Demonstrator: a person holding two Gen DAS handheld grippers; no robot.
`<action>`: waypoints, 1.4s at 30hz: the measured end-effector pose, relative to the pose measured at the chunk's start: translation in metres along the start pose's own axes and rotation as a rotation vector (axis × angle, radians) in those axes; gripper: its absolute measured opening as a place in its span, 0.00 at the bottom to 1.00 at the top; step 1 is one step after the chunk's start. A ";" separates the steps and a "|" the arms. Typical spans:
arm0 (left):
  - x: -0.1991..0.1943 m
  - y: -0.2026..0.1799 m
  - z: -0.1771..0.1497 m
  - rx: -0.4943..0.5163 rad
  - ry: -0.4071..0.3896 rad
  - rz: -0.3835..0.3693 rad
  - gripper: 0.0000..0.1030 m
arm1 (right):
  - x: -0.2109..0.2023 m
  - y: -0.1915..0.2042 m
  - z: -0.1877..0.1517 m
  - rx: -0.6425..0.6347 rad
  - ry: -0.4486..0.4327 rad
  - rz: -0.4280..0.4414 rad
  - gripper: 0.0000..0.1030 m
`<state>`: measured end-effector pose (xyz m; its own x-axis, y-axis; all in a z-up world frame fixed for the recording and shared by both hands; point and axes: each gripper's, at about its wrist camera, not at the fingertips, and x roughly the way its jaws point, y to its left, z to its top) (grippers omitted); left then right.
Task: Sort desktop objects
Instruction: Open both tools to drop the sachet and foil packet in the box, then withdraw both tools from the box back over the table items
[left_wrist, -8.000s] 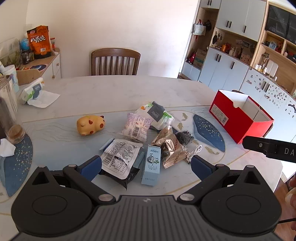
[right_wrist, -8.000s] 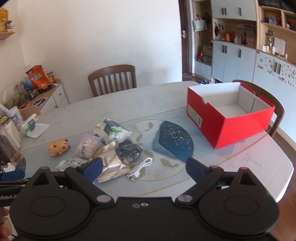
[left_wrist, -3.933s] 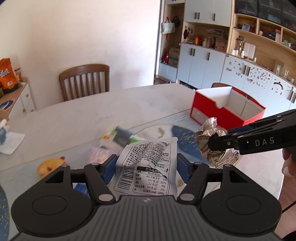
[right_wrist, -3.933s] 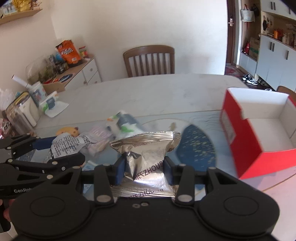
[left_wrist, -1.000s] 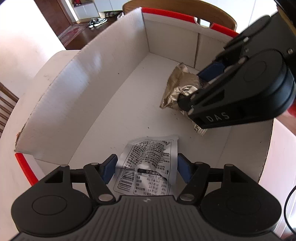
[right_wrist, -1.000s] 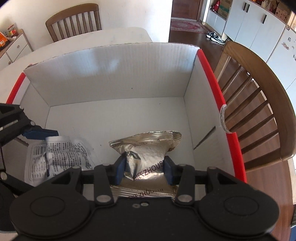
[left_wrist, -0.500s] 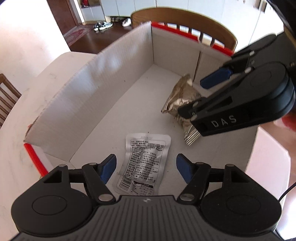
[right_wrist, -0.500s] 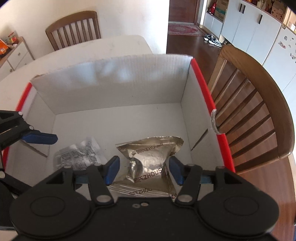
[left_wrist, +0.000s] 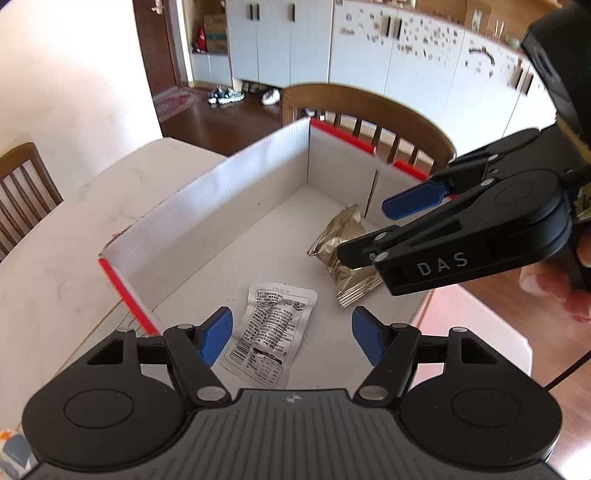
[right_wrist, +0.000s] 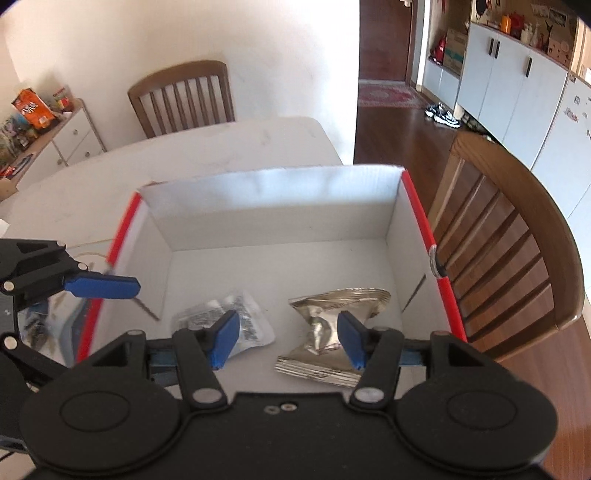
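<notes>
Landmark: the red box (right_wrist: 421, 221), on the table (right_wrist: 229, 147) at the end nearest the brown chair (right_wrist: 509, 236).

Both packets lie flat on the box floor. The white packet (left_wrist: 271, 334) sits toward the box's near-left corner; the foil packet (right_wrist: 332, 332) lies beside it, toward the wall on the chair side. They do not touch.

We hold the left gripper (left_wrist: 291, 338) over the box's near edge, jaws apart, nothing between the pads; the white packet shows in the gap but lies on the floor below. We hold the right gripper (right_wrist: 288, 338) above the box too, jaws apart and empty, the foil packet under its right finger.

Judgement: both drops are done. The next items are not in the box; from here they must lie back along the table, away from the chair. The left gripper is nearer that side, so we expect it to lead.
</notes>
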<state>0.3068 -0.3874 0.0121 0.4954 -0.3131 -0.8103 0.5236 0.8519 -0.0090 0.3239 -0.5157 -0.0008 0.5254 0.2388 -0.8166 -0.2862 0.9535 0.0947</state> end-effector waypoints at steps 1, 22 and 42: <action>-0.003 0.000 -0.002 -0.006 -0.013 -0.003 0.68 | -0.004 0.002 0.000 0.000 -0.007 0.003 0.56; -0.097 0.044 -0.064 -0.095 -0.185 0.029 0.69 | -0.049 0.073 -0.024 0.003 -0.092 0.022 0.57; -0.162 0.121 -0.154 -0.212 -0.234 0.127 0.81 | -0.050 0.183 -0.036 -0.057 -0.118 0.078 0.68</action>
<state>0.1831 -0.1692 0.0523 0.7062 -0.2658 -0.6562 0.3040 0.9509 -0.0580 0.2167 -0.3595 0.0369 0.5890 0.3353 -0.7353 -0.3734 0.9198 0.1204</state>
